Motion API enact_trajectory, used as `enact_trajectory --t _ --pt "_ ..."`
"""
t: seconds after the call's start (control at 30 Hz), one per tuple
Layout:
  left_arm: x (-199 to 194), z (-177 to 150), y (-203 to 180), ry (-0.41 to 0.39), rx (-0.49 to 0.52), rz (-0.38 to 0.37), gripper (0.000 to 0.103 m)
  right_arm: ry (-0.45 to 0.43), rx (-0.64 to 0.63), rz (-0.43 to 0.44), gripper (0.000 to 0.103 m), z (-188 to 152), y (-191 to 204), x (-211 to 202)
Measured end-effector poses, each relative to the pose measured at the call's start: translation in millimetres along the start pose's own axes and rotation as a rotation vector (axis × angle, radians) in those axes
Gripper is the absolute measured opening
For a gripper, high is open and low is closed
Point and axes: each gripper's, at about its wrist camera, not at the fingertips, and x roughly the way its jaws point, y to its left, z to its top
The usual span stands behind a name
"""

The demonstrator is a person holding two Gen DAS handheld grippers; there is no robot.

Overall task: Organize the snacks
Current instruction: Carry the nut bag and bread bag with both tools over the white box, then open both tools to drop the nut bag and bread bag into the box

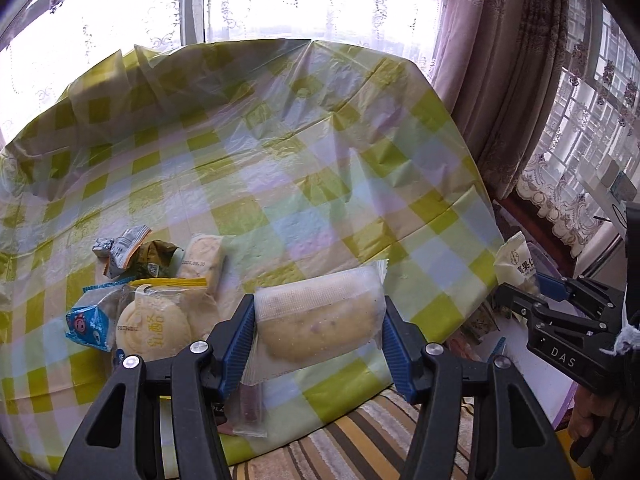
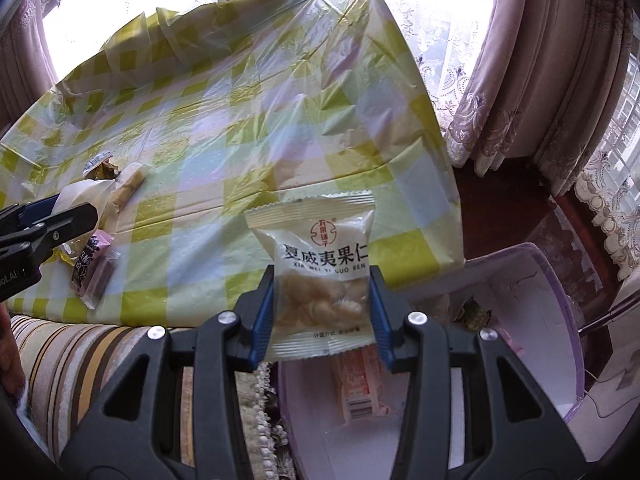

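My left gripper [image 1: 318, 320] is shut on a clear-wrapped bread bun [image 1: 320, 320], held above the near edge of the table. A pile of wrapped snacks [image 1: 156, 300] lies on the checked tablecloth [image 1: 280, 168] to its left, with a purple snack bar [image 1: 250, 404] just below the bun. My right gripper [image 2: 322, 304] is shut on a white macadamia nut packet [image 2: 320, 276], held over the white and purple box [image 2: 540, 320] beside the table. The right gripper also shows in the left wrist view [image 1: 532, 292], and the left gripper in the right wrist view [image 2: 68, 216].
The box holds an orange-white packet [image 2: 356, 384] and a green packet [image 2: 474, 314]. A striped cushion [image 2: 80, 356] lies in front of the table. Curtains [image 2: 532, 72] and windows stand behind and to the right.
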Motion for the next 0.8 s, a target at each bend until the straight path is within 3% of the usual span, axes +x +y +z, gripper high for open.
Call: enact_trajectory --t 0.4,0.8 --pt "18 -1 -101 0.069 0.197 -0.198 0.059 0.039 0.136 -0.187 0.047 -21 -103 -4" --pt "36 -1 -176 0.116 0.322 -0.335 0.063 0.028 0.239 -0.246 0.047 -24 -153 -12"
